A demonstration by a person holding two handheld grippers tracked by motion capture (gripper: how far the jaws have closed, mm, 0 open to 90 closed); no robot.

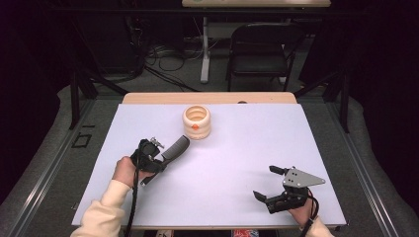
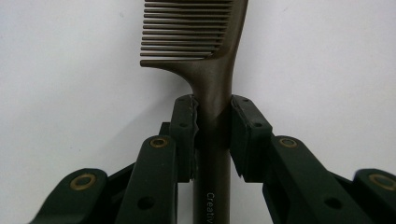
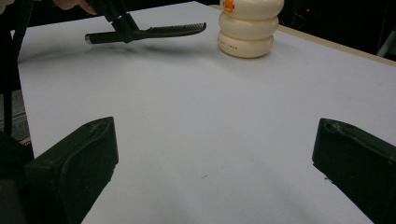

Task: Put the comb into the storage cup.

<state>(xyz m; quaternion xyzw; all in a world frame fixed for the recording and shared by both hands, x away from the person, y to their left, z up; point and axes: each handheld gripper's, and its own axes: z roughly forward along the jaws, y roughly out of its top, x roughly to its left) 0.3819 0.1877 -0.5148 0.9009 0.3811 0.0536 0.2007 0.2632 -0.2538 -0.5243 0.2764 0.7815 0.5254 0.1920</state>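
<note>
A: So the left gripper (image 1: 159, 159) had the comb (image 1: 175, 148) clamped by the handle, jaws closed on the shaft just below the teeth. Why there?

B: Probably balance. Gripping near the head left the toothed end sticking out free, aimed far and right toward the cream holder (image 1: 196, 122). The right gripper view showed the comb (image 3: 149, 32) lifted off the table (image 1: 237, 148), roughly level, handle butt trailing back toward the person's hand (image 1: 126, 170).

A: Comb touching the holder?

B: No. Near it, with a clear gap. The holder sat far centre with its top open, so my guess was a drop-in, teeth or handle first unclear.

A: Right gripper (image 1: 273, 186)?

B: Parked near right, jaws spread wide, nothing between them. It rested low at the table surface, well apart from both comb and holder. Looked like standby, out of the left arm's path.

A: Counts?

B: One comb, one ribbed holder with one orange mark (image 1: 195, 126) on its side, two grippers, one white table. A folding chair (image 1: 259, 47) stood beyond the far edge.
</note>
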